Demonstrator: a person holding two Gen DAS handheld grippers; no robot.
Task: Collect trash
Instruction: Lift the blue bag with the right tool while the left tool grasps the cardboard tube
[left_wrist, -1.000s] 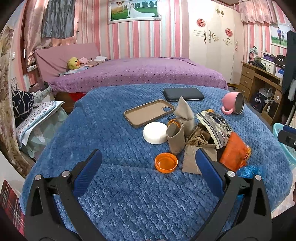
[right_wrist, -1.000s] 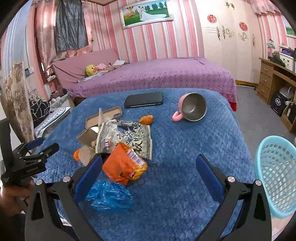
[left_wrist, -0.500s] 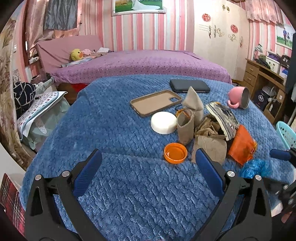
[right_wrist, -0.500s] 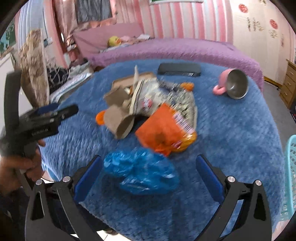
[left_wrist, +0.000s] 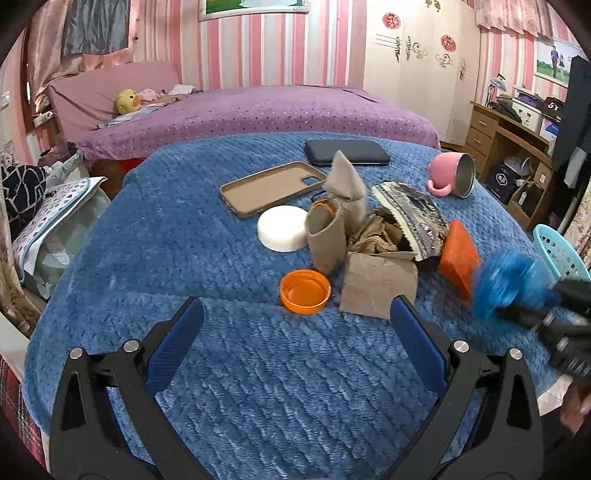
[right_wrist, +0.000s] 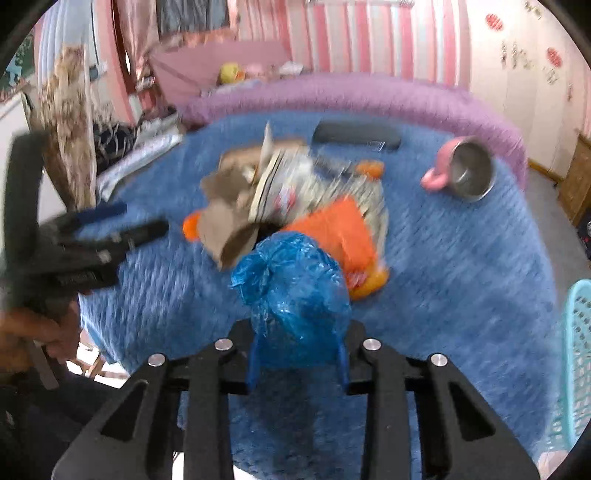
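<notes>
My right gripper (right_wrist: 297, 354) is shut on a crumpled blue plastic bag (right_wrist: 291, 291) and holds it above the blue blanket; the bag also shows blurred in the left wrist view (left_wrist: 508, 284). A trash pile lies mid-table: brown paper pieces (left_wrist: 376, 284), a printed snack bag (left_wrist: 413, 218), an orange wrapper (left_wrist: 458, 258) and an orange lid (left_wrist: 304, 291). My left gripper (left_wrist: 295, 343) is open and empty, hovering just short of the orange lid. A light blue basket (right_wrist: 576, 362) stands off the table's right edge.
A white round dish (left_wrist: 282, 229), a tan phone case (left_wrist: 273, 186), a dark phone (left_wrist: 347, 152) and a tipped pink mug (left_wrist: 452, 175) lie on the blue blanket (left_wrist: 184, 240). A purple bed (left_wrist: 258, 110) is behind; a desk (left_wrist: 506, 129) stands at right.
My right gripper dropped onto the blue bag, closed on it and lifted it. My left gripper drifted slightly closer to the pile and stayed open.
</notes>
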